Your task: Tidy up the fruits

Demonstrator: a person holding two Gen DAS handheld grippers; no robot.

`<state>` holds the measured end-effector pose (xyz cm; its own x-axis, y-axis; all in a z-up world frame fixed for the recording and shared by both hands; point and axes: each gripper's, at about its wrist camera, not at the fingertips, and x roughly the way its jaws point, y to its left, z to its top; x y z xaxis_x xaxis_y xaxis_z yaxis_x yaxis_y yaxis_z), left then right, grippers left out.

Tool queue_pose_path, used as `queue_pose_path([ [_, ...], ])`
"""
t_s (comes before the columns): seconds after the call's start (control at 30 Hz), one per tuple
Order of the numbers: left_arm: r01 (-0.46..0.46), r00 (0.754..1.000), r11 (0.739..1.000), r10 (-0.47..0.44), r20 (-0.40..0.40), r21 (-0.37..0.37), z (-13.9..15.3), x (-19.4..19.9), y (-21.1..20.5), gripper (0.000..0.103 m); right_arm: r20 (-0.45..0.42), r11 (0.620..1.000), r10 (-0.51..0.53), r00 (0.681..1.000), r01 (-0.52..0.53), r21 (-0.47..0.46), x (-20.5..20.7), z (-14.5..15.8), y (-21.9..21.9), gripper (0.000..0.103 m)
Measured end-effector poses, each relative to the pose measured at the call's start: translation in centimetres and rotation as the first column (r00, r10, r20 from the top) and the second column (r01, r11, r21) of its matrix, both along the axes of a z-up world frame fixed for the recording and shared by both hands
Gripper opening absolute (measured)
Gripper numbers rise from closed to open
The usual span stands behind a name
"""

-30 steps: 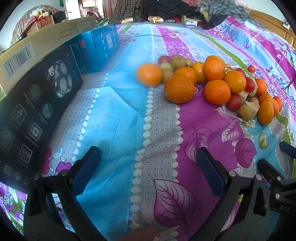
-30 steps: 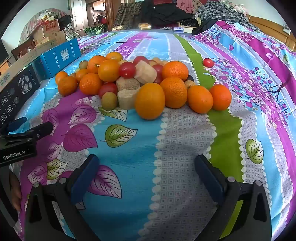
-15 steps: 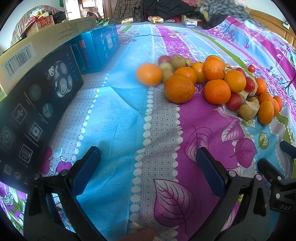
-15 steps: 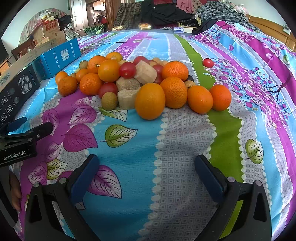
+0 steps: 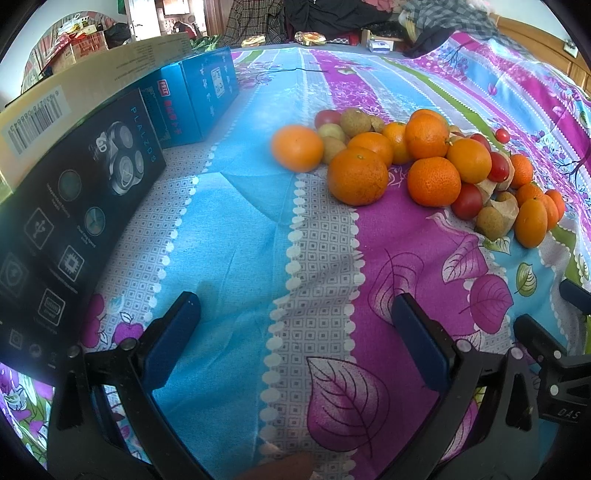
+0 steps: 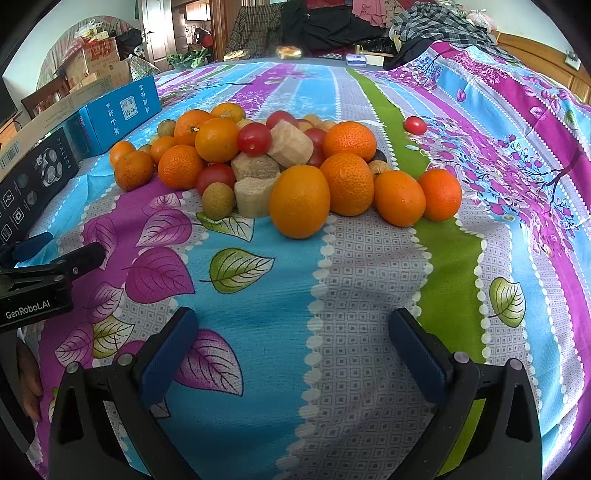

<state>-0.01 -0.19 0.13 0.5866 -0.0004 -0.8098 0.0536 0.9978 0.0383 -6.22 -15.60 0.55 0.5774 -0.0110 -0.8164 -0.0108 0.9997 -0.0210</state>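
Two tools (image 5: 295,332) (image 6: 291,339) agape, empty; fruit pile (image 6: 280,166) on cloth.

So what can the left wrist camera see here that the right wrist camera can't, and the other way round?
Only the left wrist view shows the open left gripper from behind, and the barcode label on the cardboard box. Only the right wrist view shows the open right gripper from behind, and the beige cut chunks clearly. Both share the fruit pile, blue box, black box and patterned cloth.

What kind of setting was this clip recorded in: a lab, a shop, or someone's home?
Most likely a lived-in home. The fruit pile sits on a floral patterned cloth, clothes are heaped at the far end, and stacked cardboard boxes stand near a doorway. Nothing here looks like lab fittings.
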Motion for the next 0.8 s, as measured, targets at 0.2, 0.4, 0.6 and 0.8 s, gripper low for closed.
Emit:
queue_pose_path([
  [0.2, 0.000, 1.000, 1.000, 0.000, 0.000, 0.001, -0.02, -0.01, 0.01, 0.103, 0.001, 1.000, 0.000, 1.000, 0.000, 0.002, -0.06, 0.04, -0.11, 0.103],
  [0.4, 0.000, 1.000, 1.000, 0.000, 0.000, 0.001, -0.02, -0.02, 0.01, 0.103, 0.000, 1.000, 0.001, 1.000, -0.001, 0.000, 0.06, 0.03, -0.08, 0.103],
  [0.6, -0.001, 1.000, 1.000, 0.001, 0.001, 0.001, -0.11, 0.11, -0.17, 0.103, 0.000, 1.000, 0.001, 1.000, -0.001, 0.002, -0.02, 0.05, -0.12, 0.103],
  [0.8, 0.001, 1.000, 1.000, -0.001, 0.002, -0.006, -0.14, 0.02, 0.15, 0.103, 0.000, 1.000, 0.001, 1.000, -0.001, 0.005, 0.02, 0.08, -0.12, 0.103],
])
